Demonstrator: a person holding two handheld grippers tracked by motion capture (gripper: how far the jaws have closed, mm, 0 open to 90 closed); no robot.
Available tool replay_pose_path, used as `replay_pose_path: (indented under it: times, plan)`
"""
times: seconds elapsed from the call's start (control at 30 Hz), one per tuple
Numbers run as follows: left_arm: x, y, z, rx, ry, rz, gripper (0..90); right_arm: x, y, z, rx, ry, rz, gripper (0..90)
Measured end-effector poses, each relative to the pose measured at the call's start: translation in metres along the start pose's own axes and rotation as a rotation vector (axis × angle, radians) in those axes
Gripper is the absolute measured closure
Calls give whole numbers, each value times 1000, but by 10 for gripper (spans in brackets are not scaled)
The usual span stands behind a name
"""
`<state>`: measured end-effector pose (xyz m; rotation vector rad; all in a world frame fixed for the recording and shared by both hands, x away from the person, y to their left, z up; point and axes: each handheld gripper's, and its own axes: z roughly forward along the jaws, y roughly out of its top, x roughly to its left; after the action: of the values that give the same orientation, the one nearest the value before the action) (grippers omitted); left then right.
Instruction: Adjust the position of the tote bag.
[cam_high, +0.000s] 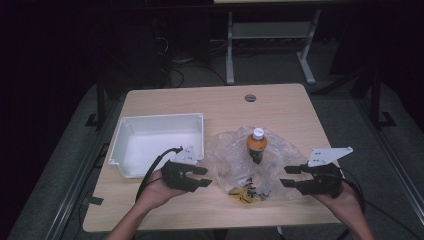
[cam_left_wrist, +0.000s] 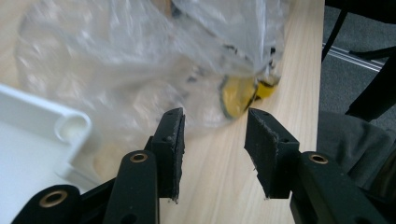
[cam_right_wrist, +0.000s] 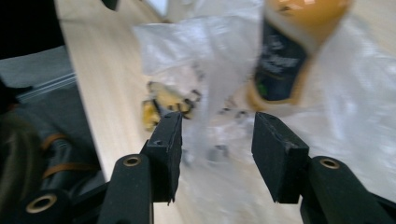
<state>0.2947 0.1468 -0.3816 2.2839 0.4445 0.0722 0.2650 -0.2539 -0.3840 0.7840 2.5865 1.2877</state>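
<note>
A clear plastic bag (cam_high: 235, 155) lies crumpled on the wooden table, with yellow and black printing at its near edge (cam_high: 244, 192). An orange drink bottle (cam_high: 256, 145) with a white cap stands upright on or in the bag. My left gripper (cam_high: 204, 177) is open just left of the bag, its jaws pointing at the bag (cam_left_wrist: 140, 60). To the right of the bag my right gripper (cam_high: 289, 176) is open too, aimed at the bag's edge (cam_right_wrist: 219, 70) with the bottle (cam_right_wrist: 289, 56) beyond. Neither gripper holds anything.
A white plastic bin (cam_high: 157, 142), empty, sits left of the bag, its corner (cam_left_wrist: 70, 128) close to my left gripper. A round cable hole (cam_high: 250, 97) marks the table's far side. The table's near edge runs just below both hands. Another desk frame (cam_high: 270, 45) stands behind.
</note>
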Motion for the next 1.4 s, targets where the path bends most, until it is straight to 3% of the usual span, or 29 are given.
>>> replay_pose_path:
  times: [0.07,0.5,0.97,1.4]
  plan:
    - [3,8,-2,-18,-6,0,565,-6,-1,-3,-5,-13,10,505]
    - [22,57,7,-3,-26,61,523,-29,-11,-6,-9,-47,68,408]
    - [41,96,28,-2,-67,101,458,-36,-13,2,3,-47,75,348]
    - [46,127,43,2,-86,138,416,-37,-11,5,0,-49,72,324]
